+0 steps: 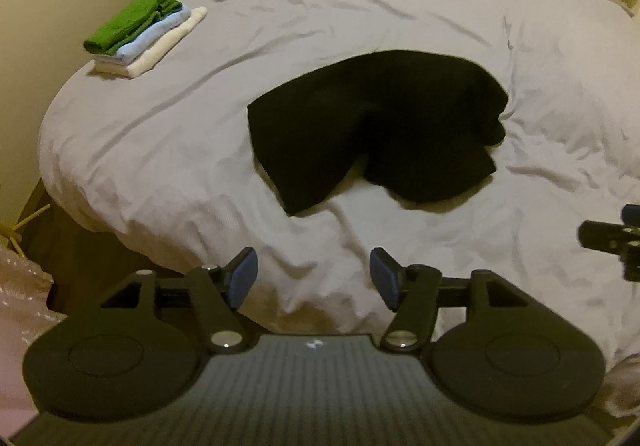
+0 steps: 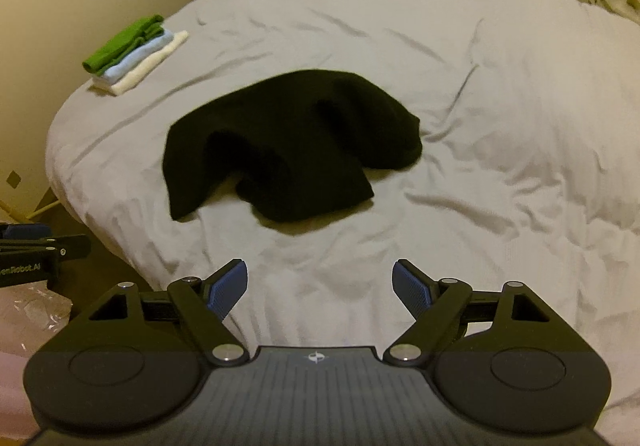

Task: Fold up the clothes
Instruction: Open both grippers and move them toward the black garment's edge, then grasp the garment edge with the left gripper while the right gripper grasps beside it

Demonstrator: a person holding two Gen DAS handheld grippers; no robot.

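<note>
Folded stack (image 1: 140,30) sits far left on the bed (image 1: 360,6). Black garment (image 1: 376,126) lies crumpled mid-bed, untouched. Left gripper (image 1: 314,278) and right gripper (image 2: 320,290) both hover empty, jaws apart. Looks like pre-grasp; next they'd need its near corners.

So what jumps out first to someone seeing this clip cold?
A crumpled black garment lies in the middle of the pale bedcover, the one dark thing on it. Far off near the bed's left edge sits a neat folded stack, green on top, then light blue, then cream. Both the left gripper and the right gripper are open over the near edge, holding nothing.
</note>
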